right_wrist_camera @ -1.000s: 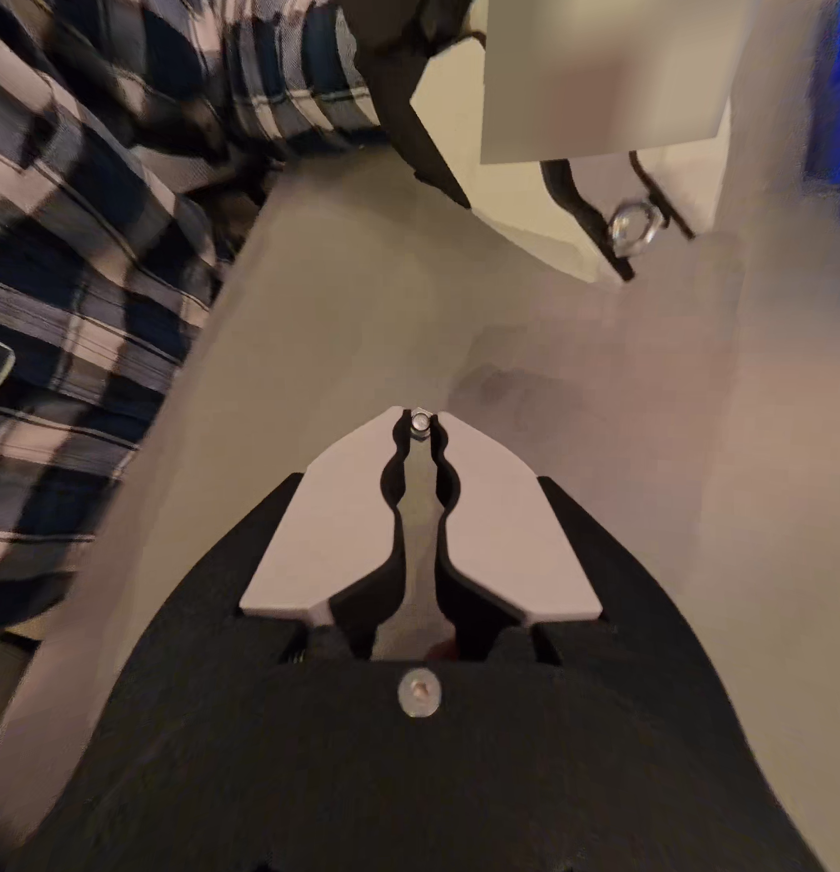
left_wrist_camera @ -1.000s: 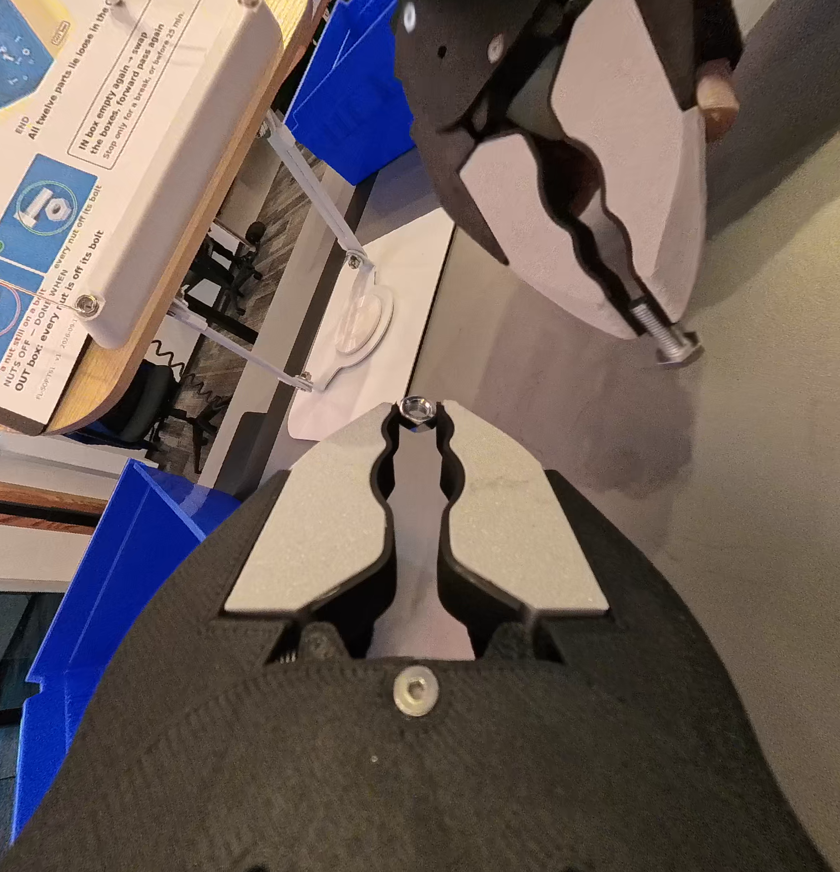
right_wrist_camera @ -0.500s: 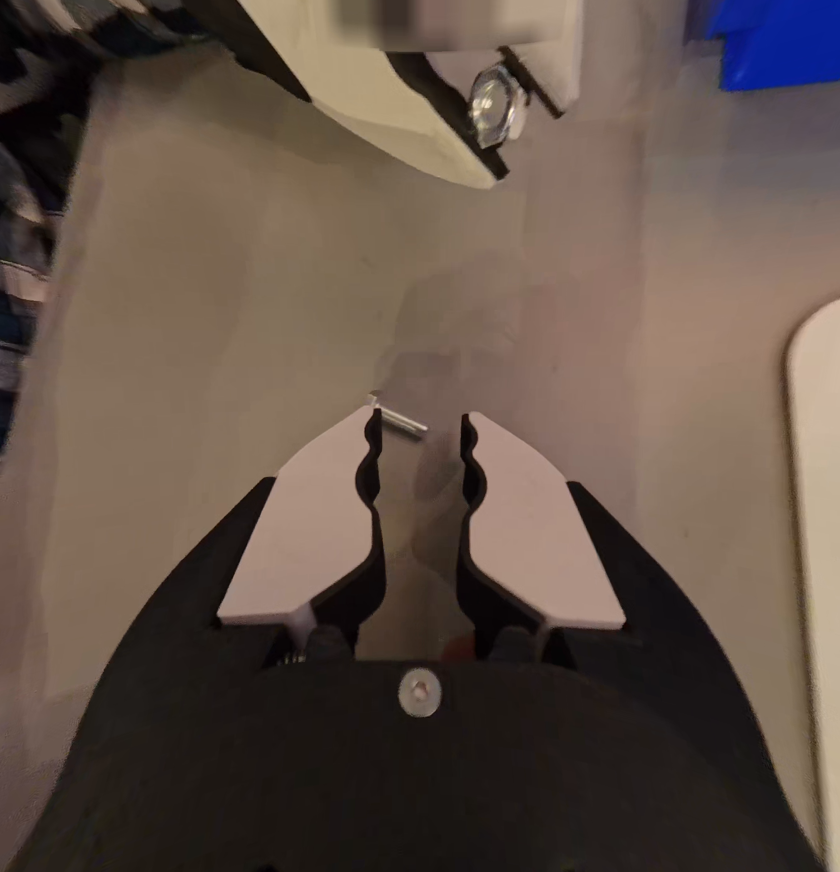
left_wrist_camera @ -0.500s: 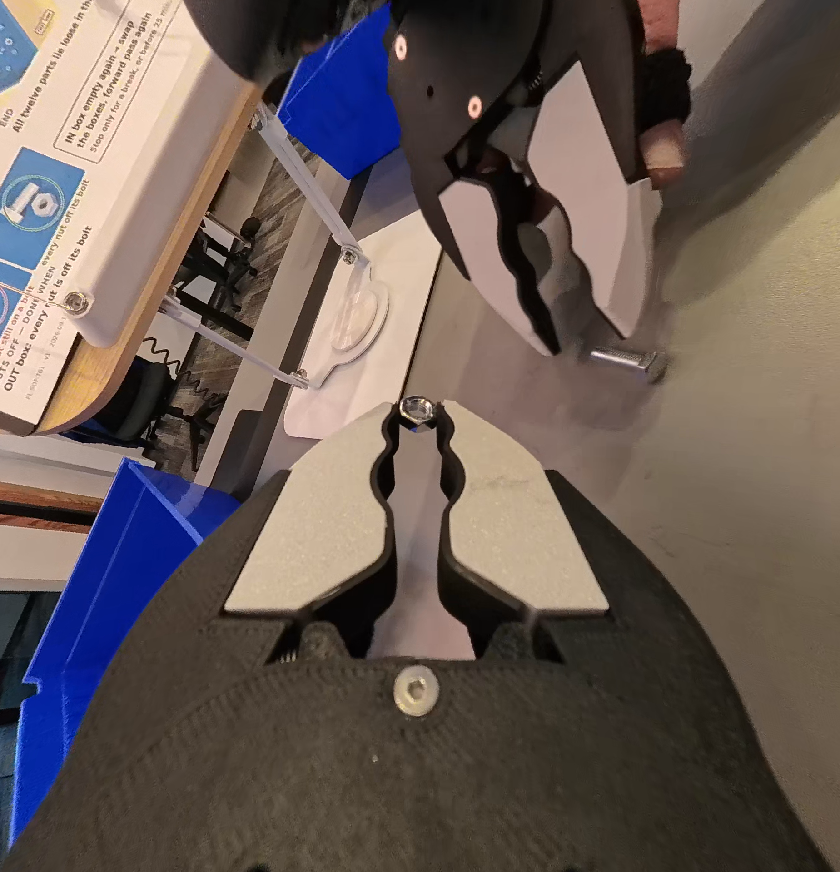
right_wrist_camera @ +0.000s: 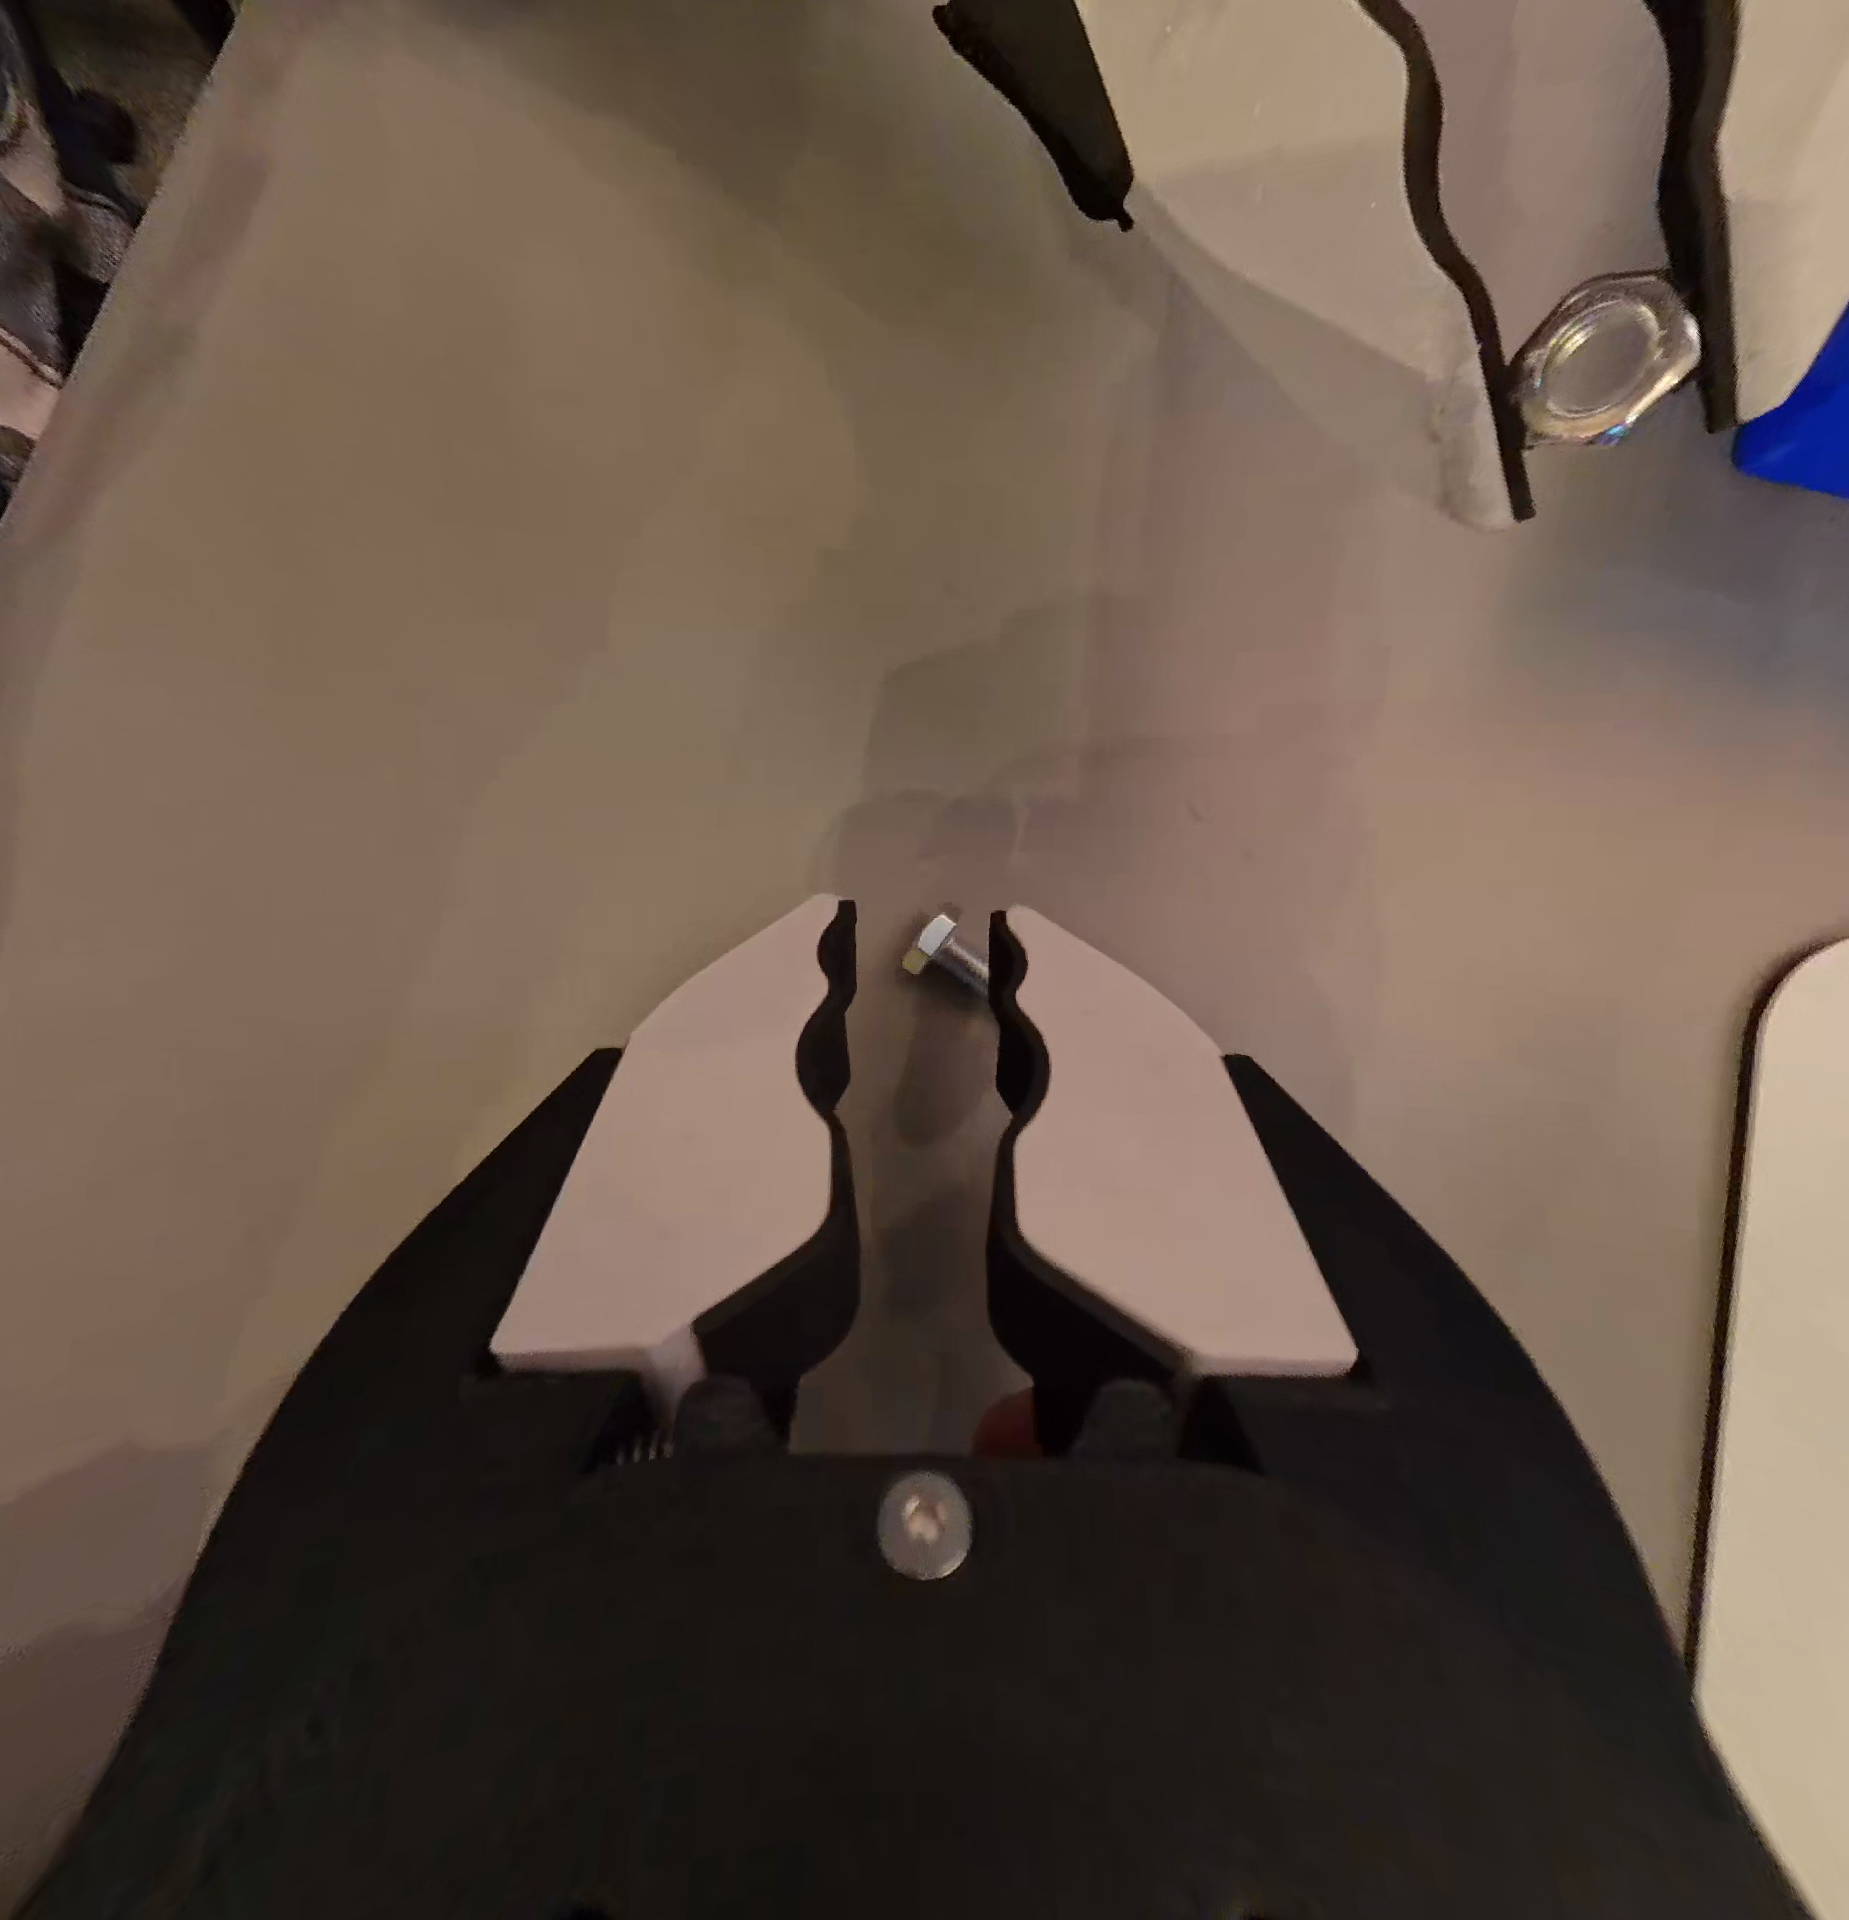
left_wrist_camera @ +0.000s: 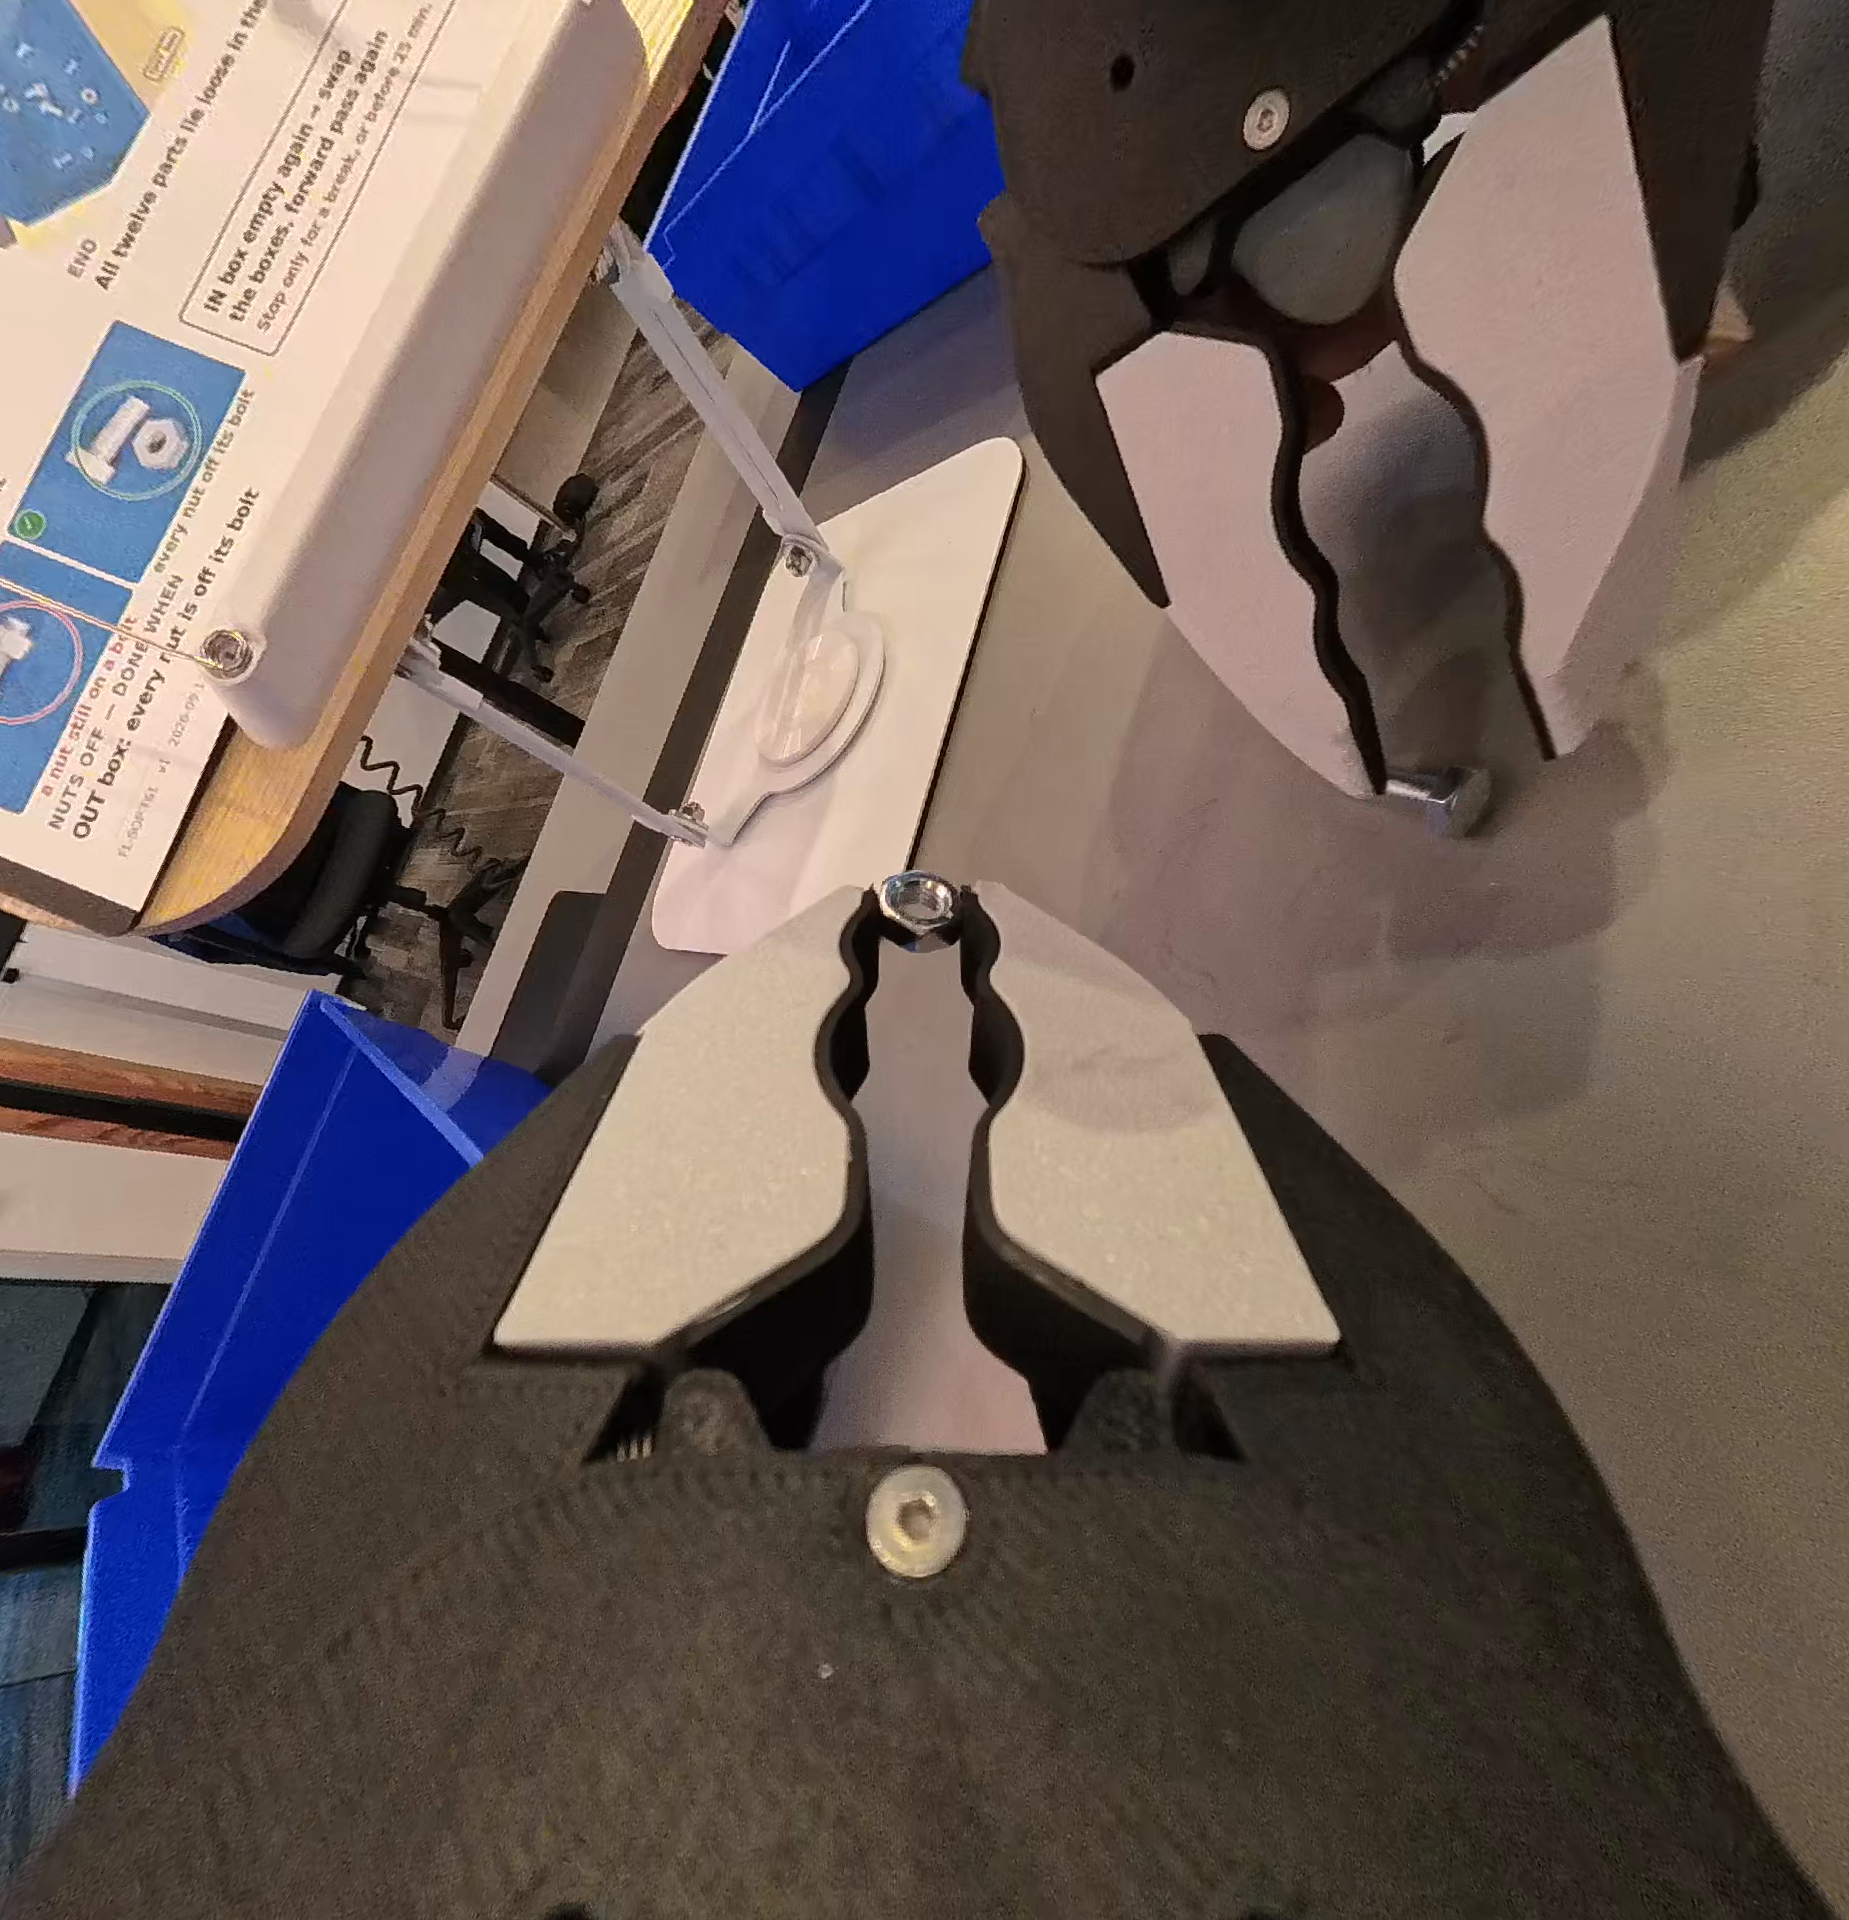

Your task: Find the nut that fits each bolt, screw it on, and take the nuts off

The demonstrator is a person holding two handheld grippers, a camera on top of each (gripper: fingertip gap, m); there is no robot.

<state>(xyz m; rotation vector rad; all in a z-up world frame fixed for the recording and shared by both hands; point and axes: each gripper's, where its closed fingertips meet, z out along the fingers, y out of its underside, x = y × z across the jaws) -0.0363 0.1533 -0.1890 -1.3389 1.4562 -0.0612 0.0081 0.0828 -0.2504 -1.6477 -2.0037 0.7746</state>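
- Nearest to us, the left gripper [left_wrist_camera: 922, 925] pinches a small silver hex nut [left_wrist_camera: 918, 902] at its very fingertips, both pads pressed to the nut's flats, bore facing outward and unobstructed.
- We hold that nut off the grey table [left_wrist_camera: 1522, 1143], level and steady; for the coming step the open bore should stay pointed toward where the bolt will be presented.
- Farther out, the right gripper [right_wrist_camera: 922, 951] hangs over the table with its jaws partly open, nothing clamped.
- The bolt [right_wrist_camera: 941, 953] lies flat on the table between those fingertips, head toward the left pad, shank running to the right pad; whether the shank touches that pad we cannot tell, the view is soft there.
- Step in hand, as we judge it: pick the bolt up. We should square the pads across the shank, leave the threaded end protruding, then close gently so it does not roll or skew.
- Beyond lie a white mat [left_wrist_camera: 899, 582] and a blue bin [left_wrist_camera: 826, 208].
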